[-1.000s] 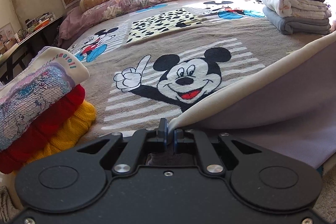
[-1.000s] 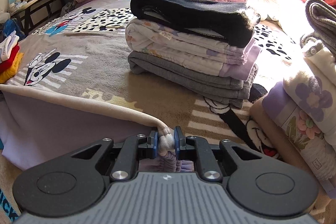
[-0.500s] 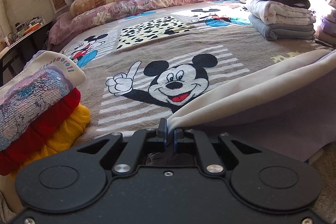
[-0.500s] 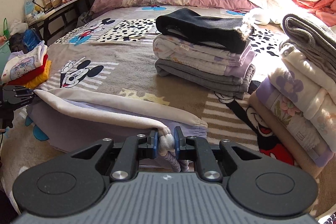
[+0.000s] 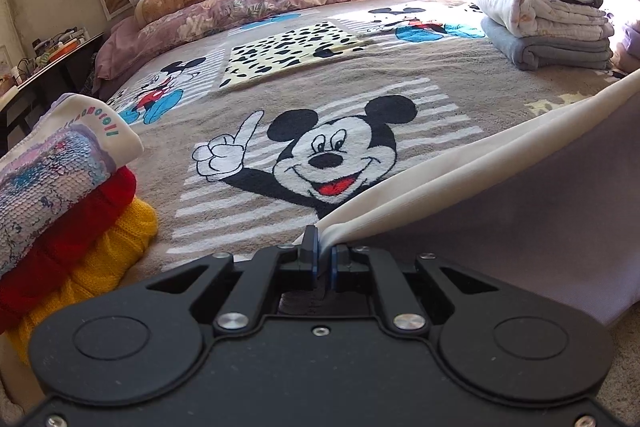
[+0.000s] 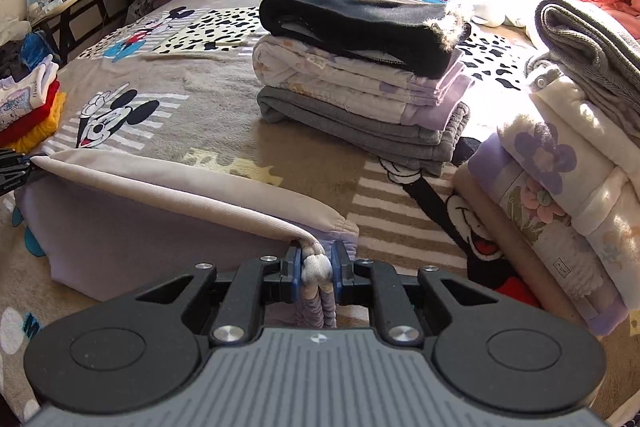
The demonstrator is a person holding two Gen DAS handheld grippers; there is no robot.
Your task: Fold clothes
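Purple top held at two corners

Piles of folded clothes sit on the grey mouse-picture blanket (image 5: 360, 75): one far right (image 6: 360, 67), one near left (image 5: 60, 207). The soft pale purple top with a cream lining (image 6: 140, 227) is not folded flat; it looks part way. Its edge hangs between both grippers. The left gripper (image 5: 324, 259) pinches one corner tight. The right gripper (image 6: 316, 267) squeezes the bunched ribbed cuff.

The lilac garment (image 6: 132, 227) with a cream inner side is folded double and hangs stretched between its two raised corners, low over the bed's (image 5: 360, 75) near edge.
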